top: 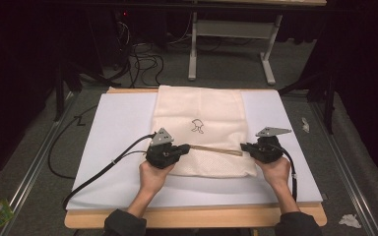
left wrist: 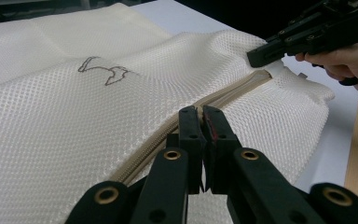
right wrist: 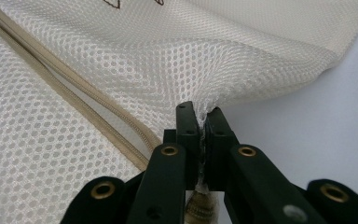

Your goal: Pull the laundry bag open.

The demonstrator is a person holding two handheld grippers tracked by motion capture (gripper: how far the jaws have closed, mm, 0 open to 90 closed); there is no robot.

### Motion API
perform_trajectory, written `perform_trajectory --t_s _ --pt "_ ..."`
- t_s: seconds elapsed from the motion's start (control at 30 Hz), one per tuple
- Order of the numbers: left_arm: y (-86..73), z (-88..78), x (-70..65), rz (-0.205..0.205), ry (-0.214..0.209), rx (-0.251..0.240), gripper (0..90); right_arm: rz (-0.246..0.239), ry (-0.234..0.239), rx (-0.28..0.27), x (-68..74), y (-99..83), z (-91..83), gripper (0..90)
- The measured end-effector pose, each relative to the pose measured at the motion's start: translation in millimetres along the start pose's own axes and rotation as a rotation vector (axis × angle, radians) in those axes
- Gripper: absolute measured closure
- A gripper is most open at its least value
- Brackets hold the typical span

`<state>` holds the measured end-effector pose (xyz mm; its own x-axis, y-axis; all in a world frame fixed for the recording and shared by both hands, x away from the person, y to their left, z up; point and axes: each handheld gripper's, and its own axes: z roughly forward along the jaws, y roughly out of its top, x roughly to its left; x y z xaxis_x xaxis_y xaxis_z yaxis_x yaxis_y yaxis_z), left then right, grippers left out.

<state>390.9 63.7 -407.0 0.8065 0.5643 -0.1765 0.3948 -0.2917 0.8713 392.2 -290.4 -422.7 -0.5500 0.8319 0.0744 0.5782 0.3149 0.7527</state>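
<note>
Cream mesh bag point(top: 202, 132) lying flat on the white tabletop point(top: 118, 128), tan zipper point(top: 216, 150) across its near end, left gripper point(top: 186, 147) clamped on the zipper's left end, right gripper point(top: 243, 146) pinching the mesh at the right end, both fully closed

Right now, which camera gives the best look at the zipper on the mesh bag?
The left gripper view: the zipper runs clearly from the left gripper to the right gripper. The high view shows a thin tan line; the right gripper view shows one stretch at its left edge.
</note>
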Motion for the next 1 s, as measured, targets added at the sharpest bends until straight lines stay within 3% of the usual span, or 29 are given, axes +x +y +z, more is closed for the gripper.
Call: perform_trajectory --t_s 1.0 --pt "-5.6 -24.0 15.7 -0.037 0.039 -0.031 87.4 0.007 -0.013 0.004 -3.0 -0.6 -0.1 88.2"
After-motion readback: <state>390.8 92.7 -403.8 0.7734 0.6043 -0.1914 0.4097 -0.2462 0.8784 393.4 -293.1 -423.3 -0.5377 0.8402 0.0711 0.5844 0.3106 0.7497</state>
